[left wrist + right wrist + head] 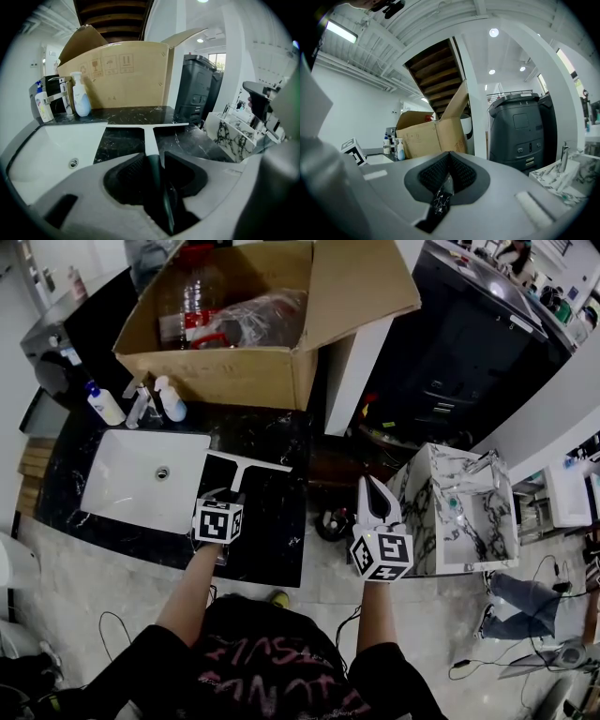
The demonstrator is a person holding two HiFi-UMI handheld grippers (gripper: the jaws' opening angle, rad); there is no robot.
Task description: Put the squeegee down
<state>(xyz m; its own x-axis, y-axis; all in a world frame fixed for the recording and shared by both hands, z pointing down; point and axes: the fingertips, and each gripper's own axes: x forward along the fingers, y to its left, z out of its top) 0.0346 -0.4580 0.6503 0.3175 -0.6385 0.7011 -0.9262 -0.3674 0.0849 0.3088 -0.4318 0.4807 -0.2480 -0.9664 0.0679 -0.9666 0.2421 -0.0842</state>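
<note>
I judge this to be the release step. The squeegee (246, 466) lies on the dark tabletop (277, 540), blade flat and just beside the sink (122, 479). Its handle runs back between the jaws of my left tool (153, 158). Those jaws stand apart, with a gap on either side of the handle, so nothing is clamped. My right tool (449, 157) has its jaws together and empty, held level out past the tabletop's right edge.

Next I would draw the left tool straight back along the handle without nudging it, then lift clear.

Behind the left tool the way looks open. The sink rim is close on the left. The box (225, 376) and bottles (105, 405) sit well beyond the blade. The tabletop's front edge is near, so I would pull back gently.
</note>
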